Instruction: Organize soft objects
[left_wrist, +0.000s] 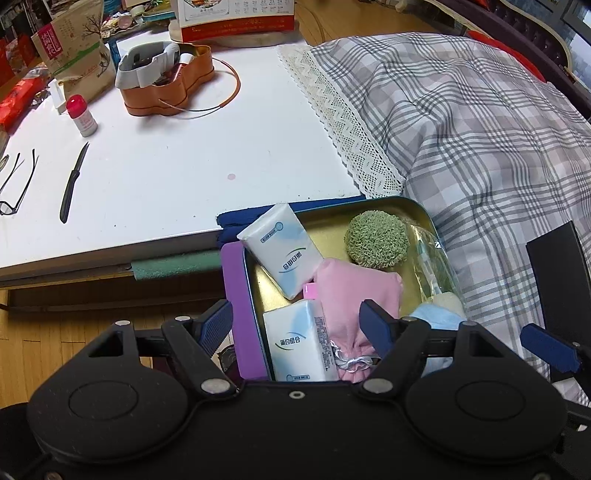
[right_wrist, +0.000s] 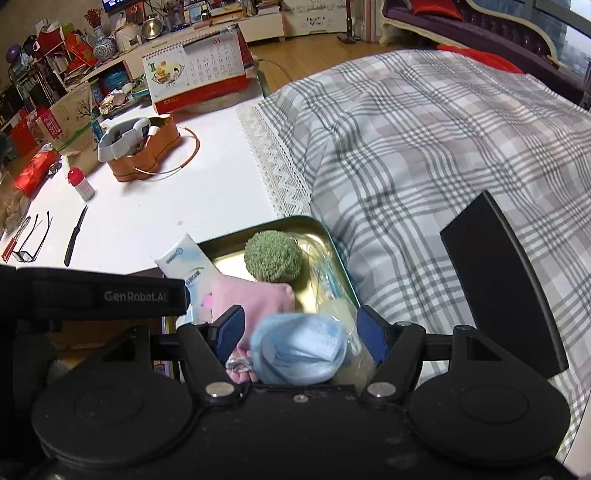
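Right wrist view, lower centre: tin (right_wrist: 332, 236) already holds packs, pouch and scrubber; right gripper (right_wrist: 301, 334) spread around mask (right_wrist: 299, 350), left gripper (left_wrist: 295, 325) open, empty.

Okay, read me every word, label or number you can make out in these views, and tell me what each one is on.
"GenRobot.AI": left gripper's body.
"01", plus rows of date numbers: desk calendar.
"简约组合": near tissue pack.
Blue Chinese print on far tissue pack: upside down, not legible.
Pink label with Chinese characters on paper bag: too blurred.
White bottle print: too small.
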